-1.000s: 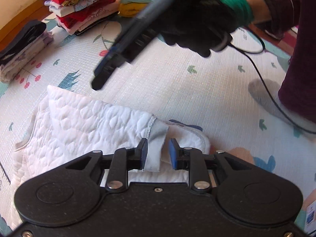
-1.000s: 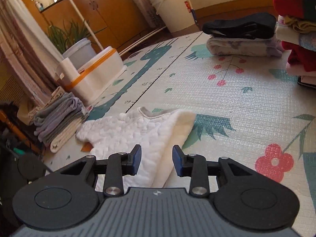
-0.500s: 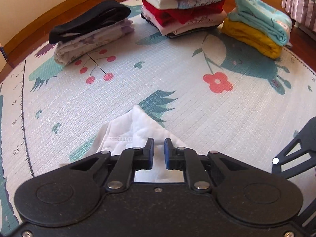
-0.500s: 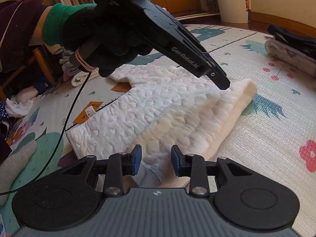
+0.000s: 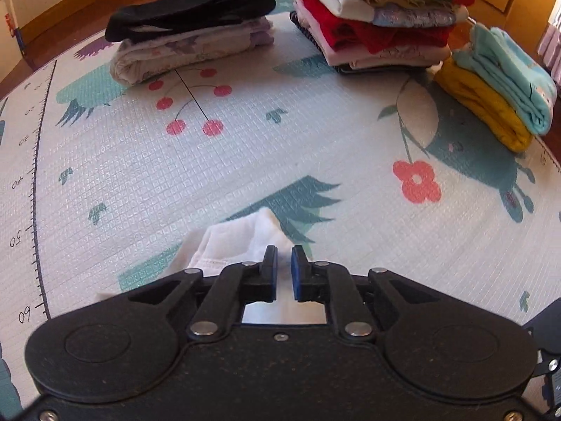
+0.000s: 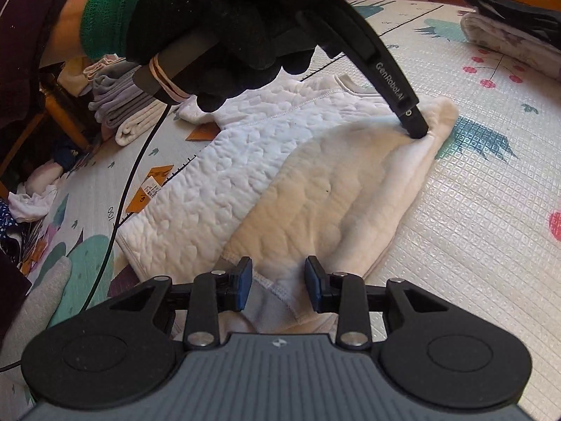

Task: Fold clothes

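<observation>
— What are we counting on the play mat [image 5: 280, 147]?

— We are counting one white quilted garment [image 6: 224, 182], lying folded over on itself in front of us, and three folded stacks at the mat's far side: a black-topped stack [image 5: 189, 35], a tall red-and-patterned stack [image 5: 378, 21] and a yellow-and-teal stack [image 5: 498, 101]. We are also seeing one heap of grey and cream cloths [image 6: 119, 108] off the mat's edge.

— And how many tools are we holding?

— Two. One gloved hand [image 6: 217, 24] with a green cuff is showing, gripping the left tool [image 5: 284, 266] by its handle, with a cable [image 6: 129, 182] hanging from it.

— How is that tool sitting?

— We are pointing it steeply down, with its tip pressing onto the garment's far corner. Its jaws have just been closing, and they are now standing almost together, pinching a peak of the white cloth between the blue pads.

— And the right tool [image 6: 277, 280]?

— We are angling it down over the garment's near hem. Its jaws are standing apart, with the stitched hem lying between the pads but not squeezed by them.
</observation>
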Action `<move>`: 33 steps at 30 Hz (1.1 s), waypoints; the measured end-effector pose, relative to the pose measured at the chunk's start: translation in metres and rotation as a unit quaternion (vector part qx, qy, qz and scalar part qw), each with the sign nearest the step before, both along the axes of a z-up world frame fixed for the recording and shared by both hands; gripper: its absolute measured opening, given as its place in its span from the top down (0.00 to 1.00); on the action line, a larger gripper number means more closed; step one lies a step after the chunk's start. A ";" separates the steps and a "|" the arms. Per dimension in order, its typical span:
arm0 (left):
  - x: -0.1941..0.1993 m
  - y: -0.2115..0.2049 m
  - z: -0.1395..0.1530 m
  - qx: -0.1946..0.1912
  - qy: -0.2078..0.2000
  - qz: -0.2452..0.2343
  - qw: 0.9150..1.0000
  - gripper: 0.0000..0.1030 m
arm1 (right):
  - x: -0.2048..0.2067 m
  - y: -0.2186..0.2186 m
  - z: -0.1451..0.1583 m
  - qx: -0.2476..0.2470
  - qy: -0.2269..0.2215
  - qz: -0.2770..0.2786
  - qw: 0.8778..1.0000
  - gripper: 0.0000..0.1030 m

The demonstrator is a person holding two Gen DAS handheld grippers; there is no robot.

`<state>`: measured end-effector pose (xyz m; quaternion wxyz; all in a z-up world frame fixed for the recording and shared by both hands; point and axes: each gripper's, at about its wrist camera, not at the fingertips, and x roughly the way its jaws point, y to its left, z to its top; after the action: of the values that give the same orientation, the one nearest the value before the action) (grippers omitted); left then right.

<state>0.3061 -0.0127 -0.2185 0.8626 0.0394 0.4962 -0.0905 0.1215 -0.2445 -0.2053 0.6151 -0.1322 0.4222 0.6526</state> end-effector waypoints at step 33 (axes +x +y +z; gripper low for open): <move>-0.051 -0.013 -0.027 0.011 0.048 0.020 0.999 0.90 | 0.003 -0.013 -0.011 0.005 -0.012 -0.014 1.000 0.65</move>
<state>0.2546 -0.0262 -0.2459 0.8387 0.0345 0.5390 -0.0697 0.1243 -0.2578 -0.2159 0.6297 -0.1311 0.4131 0.6446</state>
